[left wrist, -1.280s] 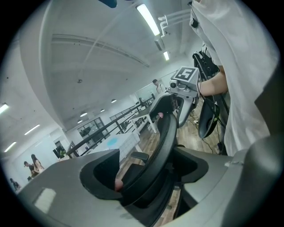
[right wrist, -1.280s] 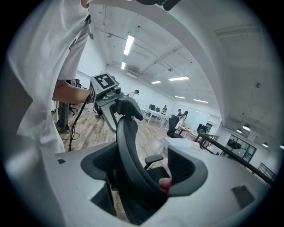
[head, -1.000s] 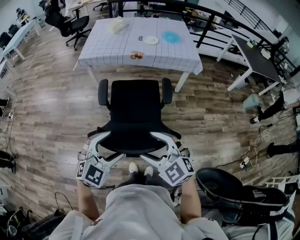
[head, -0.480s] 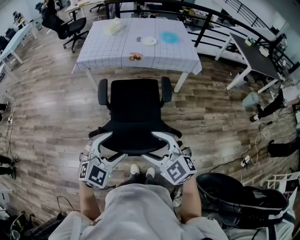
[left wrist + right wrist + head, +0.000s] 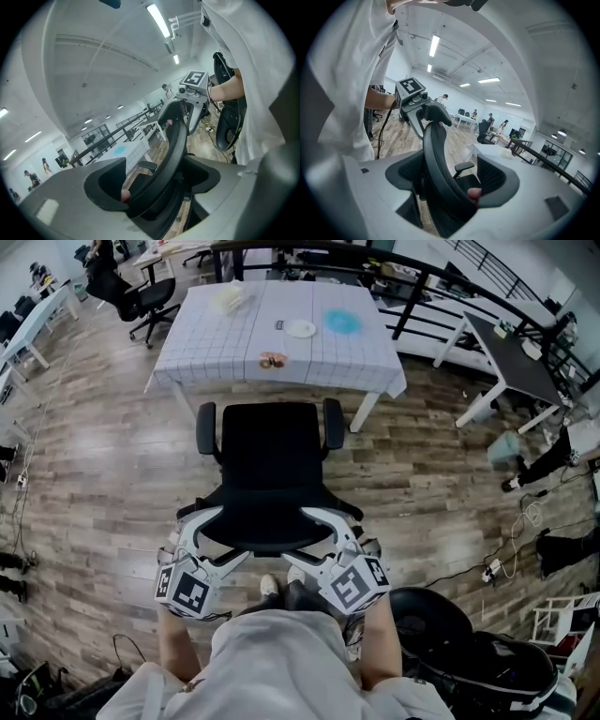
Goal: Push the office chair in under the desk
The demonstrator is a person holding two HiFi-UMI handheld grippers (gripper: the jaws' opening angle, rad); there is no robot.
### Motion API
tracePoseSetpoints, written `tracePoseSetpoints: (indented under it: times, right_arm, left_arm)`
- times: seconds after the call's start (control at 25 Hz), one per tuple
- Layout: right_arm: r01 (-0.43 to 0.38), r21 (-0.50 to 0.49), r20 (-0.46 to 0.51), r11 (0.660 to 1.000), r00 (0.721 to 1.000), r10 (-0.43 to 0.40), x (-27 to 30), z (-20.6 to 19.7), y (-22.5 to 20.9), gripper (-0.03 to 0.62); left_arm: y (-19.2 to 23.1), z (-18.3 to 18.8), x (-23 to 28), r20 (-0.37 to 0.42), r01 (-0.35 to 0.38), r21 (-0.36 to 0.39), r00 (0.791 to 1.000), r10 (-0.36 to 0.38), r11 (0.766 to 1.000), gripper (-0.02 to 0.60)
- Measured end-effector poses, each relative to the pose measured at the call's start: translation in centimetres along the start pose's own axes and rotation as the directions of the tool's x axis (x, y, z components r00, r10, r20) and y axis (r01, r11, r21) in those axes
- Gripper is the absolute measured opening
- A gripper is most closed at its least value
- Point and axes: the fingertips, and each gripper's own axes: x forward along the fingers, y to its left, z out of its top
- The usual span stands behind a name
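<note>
The left gripper (image 5: 208, 532) and the right gripper (image 5: 330, 531) each pinch the backrest top of the office chair (image 5: 270, 460). The chair faces the desk (image 5: 216, 348), its seat just short of the desk's near edge.

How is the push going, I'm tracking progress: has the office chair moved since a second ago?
Yes, slightly: in the head view the office chair stands nearer the front edge of the desk than before.

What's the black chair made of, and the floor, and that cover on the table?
The chair looks like matte black plastic, maybe with fabric or mesh padding; no shine. The floor looks like wood or wood-look planks, streaky brown boards. The table cover seems cloth: it hangs draped at the corners.
</note>
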Motion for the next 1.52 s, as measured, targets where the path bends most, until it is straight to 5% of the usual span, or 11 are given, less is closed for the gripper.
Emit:
tracePoseSetpoints:
  times: [1.52]
  right_arm:
    - [-0.027, -0.01, -0.02, 1.0, 0.999, 0.027, 3.5, -1.5, -6.6, 0.35]
  left_arm:
    - [6.3, -1.0, 4.4, 0.019, -0.006, -0.001, 1.0, 0.006, 1.0, 0.379]
